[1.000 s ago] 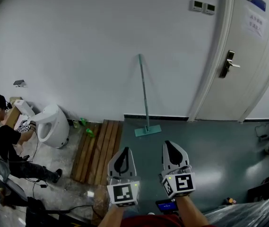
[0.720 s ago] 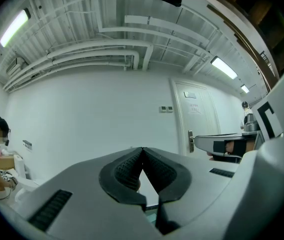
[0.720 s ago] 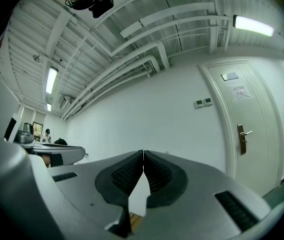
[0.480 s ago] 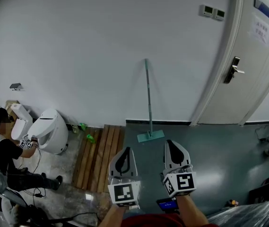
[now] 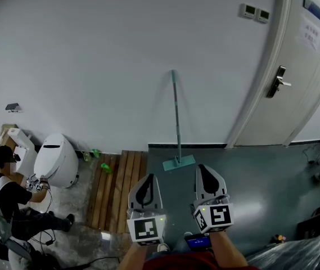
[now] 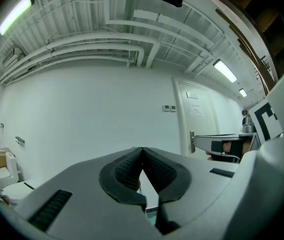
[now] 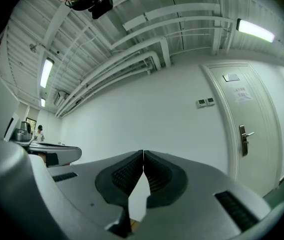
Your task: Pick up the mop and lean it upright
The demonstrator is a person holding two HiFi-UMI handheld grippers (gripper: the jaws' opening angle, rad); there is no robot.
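Note:
The mop (image 5: pixel 176 120) stands upright against the white wall, its teal handle nearly vertical and its flat teal head (image 5: pixel 177 162) on the dark green floor. Both grippers are held level side by side near me, well short of the mop. My left gripper (image 5: pixel 145 180) is shut with nothing between its pads, its tips meeting (image 6: pixel 142 148) in its own view. My right gripper (image 5: pixel 204 171) is shut and empty too, tips together (image 7: pixel 143 151). A sliver of the mop head shows below the left jaws.
A white door (image 5: pixel 297 66) with a metal handle (image 5: pixel 278 81) is at the right. Wooden slats (image 5: pixel 117 187) lie on the floor left of the mop. A white toilet (image 5: pixel 55 161) and a crouching person (image 5: pixel 10 193) are at the far left. Plastic sheeting (image 5: pixel 306 252) sits bottom right.
The view has drawn back from the wall: the mop and door look a little farther and higher, the person and toilet shifted. Both grippers stay shut in the same pose.

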